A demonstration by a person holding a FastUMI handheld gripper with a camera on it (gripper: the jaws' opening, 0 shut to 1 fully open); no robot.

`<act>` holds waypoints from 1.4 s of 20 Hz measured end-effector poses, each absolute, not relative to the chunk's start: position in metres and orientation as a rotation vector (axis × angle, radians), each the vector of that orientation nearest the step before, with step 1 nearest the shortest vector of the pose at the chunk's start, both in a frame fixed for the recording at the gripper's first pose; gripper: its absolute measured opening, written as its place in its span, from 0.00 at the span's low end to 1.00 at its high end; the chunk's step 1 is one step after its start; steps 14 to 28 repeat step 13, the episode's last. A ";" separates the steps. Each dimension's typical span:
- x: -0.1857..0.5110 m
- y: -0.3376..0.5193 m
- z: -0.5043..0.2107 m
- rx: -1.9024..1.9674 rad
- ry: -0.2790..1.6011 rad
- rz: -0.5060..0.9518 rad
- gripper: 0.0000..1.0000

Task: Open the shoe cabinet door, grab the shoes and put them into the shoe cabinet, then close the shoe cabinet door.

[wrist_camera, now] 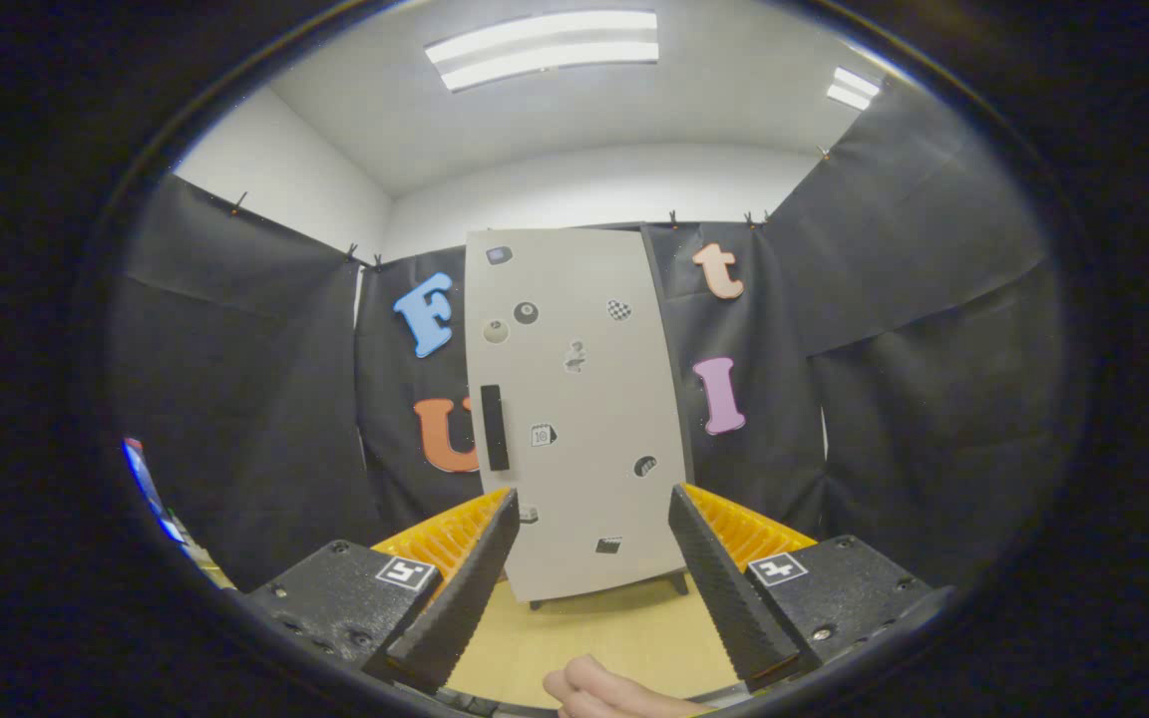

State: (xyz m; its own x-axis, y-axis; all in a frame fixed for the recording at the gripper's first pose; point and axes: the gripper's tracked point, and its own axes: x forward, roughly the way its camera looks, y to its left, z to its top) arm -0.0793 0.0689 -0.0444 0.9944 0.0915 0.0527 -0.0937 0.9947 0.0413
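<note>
The cabinet [574, 414] is standing far across the worktop [589, 633] with its door [584, 329] shut, its handle [495, 427] at the left. The fingers [594, 588] are gaping wide, gripping nothing. No shoes visible: either opening is pending or everything is stowed.

Shut shoe cabinet [574, 409] blocks ahead, bare floor [594, 633] open between spread fingers [455, 598]

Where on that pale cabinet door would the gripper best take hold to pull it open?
Probably the dark vertical handle near the left edge of the cabinet door. It is a narrow upright bar, so the open gripper should come straight from the front, one finger each side.
</note>
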 end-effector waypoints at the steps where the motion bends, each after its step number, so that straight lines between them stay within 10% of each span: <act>1: -0.082 0.069 -0.045 0.039 -0.046 0.102 0.99; 28: -0.090 0.063 -0.054 -0.047 -0.034 0.081 0.99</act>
